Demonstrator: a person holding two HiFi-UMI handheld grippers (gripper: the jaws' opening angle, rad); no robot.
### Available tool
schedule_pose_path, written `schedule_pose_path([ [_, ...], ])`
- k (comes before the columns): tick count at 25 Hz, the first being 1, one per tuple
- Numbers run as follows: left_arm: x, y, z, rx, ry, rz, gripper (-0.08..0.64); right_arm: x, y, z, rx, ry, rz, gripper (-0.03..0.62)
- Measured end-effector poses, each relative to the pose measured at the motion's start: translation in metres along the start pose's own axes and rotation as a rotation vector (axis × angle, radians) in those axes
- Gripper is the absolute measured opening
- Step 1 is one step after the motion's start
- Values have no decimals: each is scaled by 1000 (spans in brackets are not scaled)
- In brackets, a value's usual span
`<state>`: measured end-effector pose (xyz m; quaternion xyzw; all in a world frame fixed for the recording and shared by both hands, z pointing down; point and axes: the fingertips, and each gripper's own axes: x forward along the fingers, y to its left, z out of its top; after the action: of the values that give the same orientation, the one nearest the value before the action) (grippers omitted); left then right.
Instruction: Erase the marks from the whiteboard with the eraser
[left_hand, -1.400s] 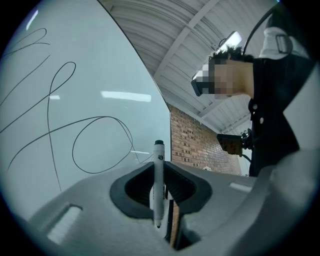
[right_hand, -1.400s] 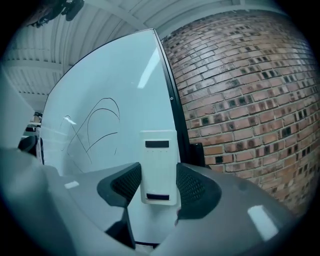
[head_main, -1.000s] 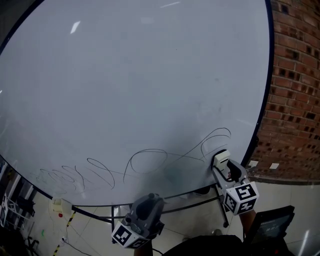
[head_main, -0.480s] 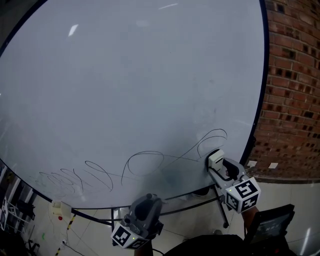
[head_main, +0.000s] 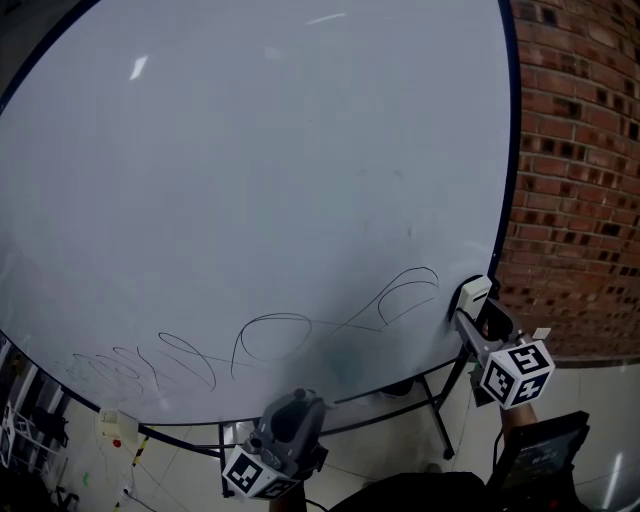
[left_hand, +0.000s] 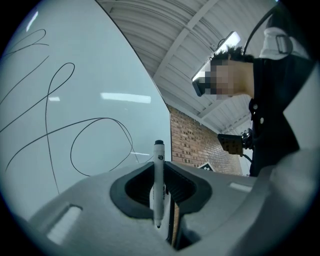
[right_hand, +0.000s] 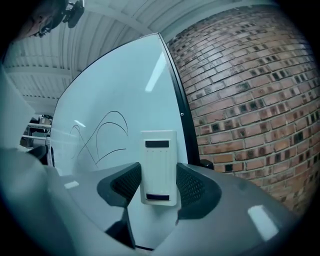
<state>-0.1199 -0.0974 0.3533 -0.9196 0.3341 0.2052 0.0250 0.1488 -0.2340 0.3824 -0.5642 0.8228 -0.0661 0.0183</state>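
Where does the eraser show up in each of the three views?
Head view: eraser at lower right, in the right gripper, at the right edge of the whiteboard.
Left gripper view: not in it; the left gripper holds a marker.
Right gripper view: centre, between the jaws.
Shared landmark: the brick wall right of the whiteboard.

My left claw (head_main: 290, 412) at six o'clock and right claw (head_main: 478, 312) at four: grey shells, black ribbed pads, black-and-white marker cubes.
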Motion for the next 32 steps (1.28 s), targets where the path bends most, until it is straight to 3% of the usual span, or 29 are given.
schedule_pose_path([
  [8,-4,5,2,5,-4,14,61,1,5,1,21,-9,-40,225],
  [12,-5,5,9,7,-16,16,61,6,32,-6,8,1,-4,225],
  [16,-15,9,9,13,-6,25,61,13,74,-14,-34,24,77,225],
  [20,-21,12,15,18,-16,40,61,23,139,-28,-88,90,240,225],
  [23,-22,11,20,18,-29,47,61,29,166,-37,-118,116,306,225],
  [27,-24,13,19,19,-25,50,61,26,157,-33,-135,130,314,225],
  [32,-19,12,10,16,-15,27,61,17,91,-2,-59,70,208,225],
])
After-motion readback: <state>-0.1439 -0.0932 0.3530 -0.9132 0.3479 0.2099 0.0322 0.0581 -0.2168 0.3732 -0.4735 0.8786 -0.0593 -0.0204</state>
